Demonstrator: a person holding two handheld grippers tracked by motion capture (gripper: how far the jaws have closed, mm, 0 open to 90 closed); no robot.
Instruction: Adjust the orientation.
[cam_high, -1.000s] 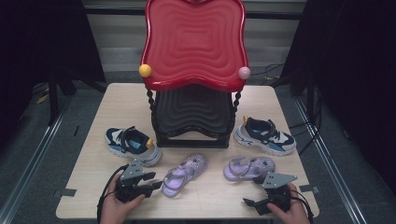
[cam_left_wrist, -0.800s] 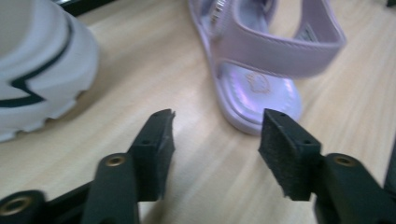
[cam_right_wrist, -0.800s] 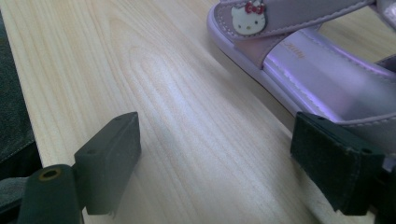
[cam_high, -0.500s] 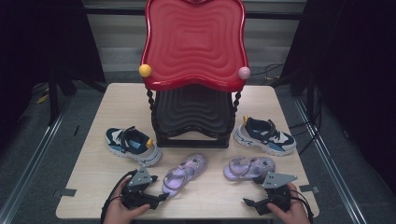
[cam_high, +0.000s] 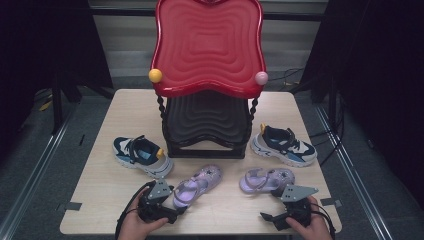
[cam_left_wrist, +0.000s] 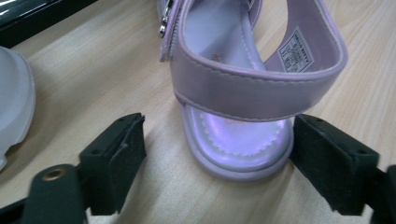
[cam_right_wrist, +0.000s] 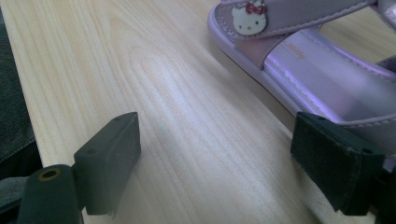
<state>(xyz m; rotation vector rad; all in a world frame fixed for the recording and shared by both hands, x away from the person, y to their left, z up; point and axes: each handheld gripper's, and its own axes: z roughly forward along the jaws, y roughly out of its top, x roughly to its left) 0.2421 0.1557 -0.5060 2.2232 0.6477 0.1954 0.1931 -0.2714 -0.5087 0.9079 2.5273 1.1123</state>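
The left hand-held gripper (cam_high: 179, 212) has just been opening its jaws, and they now stand wide on either side of the heel of a purple sandal (cam_left_wrist: 233, 88), one jaw close beside it and the other apart, neither pressing. That sandal lies flat on the tabletop (cam_high: 105, 185), stretching away from the jaws. The right hand-held gripper (cam_high: 267, 219) also stands wide open, bare wood between its jaws, with the second purple sandal (cam_right_wrist: 303, 56) just past its far jaw.
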